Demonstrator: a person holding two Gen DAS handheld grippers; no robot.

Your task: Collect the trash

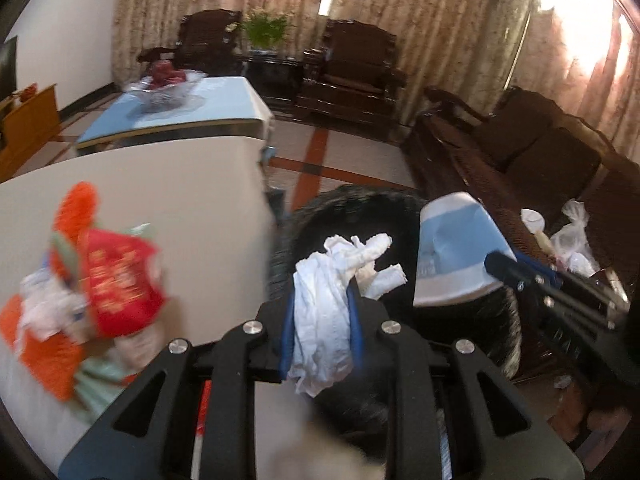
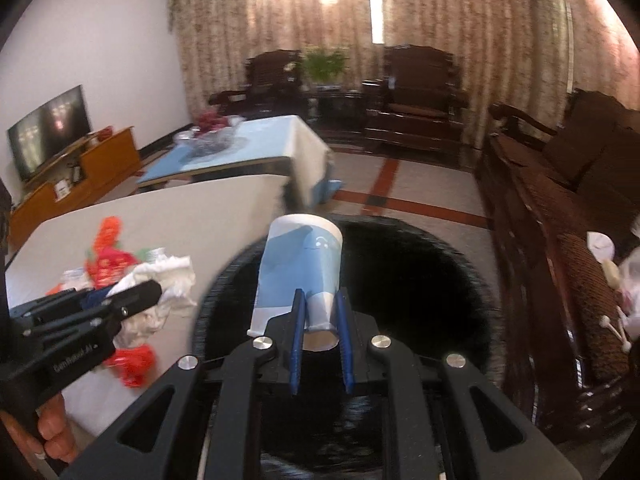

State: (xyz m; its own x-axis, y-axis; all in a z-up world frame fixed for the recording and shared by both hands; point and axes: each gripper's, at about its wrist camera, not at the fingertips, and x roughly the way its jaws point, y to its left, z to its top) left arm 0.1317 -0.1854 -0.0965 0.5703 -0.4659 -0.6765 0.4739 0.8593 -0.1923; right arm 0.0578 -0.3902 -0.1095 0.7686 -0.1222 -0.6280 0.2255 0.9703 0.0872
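In the left wrist view my left gripper point(image 1: 322, 286) is shut on a crumpled white tissue point(image 1: 320, 320), held over the near rim of a round black bin point(image 1: 360, 216). The right gripper point(image 1: 498, 262) comes in from the right with a blue and white paper cup point(image 1: 452, 248) over the same bin. In the right wrist view my right gripper point(image 2: 320, 294) is shut on the bottom end of the paper cup point(image 2: 300, 264), above the bin's point(image 2: 408, 280) dark opening. The left gripper point(image 2: 152, 290) with its tissue point(image 2: 172, 280) is at the left. Red and orange wrappers point(image 1: 108, 280) lie on the white table point(image 1: 168, 200).
A low table with a blue top point(image 2: 248, 148) carries a glass fruit bowl point(image 2: 212, 136). A dark wooden sofa point(image 2: 560, 208) on the right holds plastic bags point(image 1: 572, 236). Armchairs point(image 2: 416, 100) and a plant stand by the curtains. A TV point(image 2: 48, 132) is on the left.
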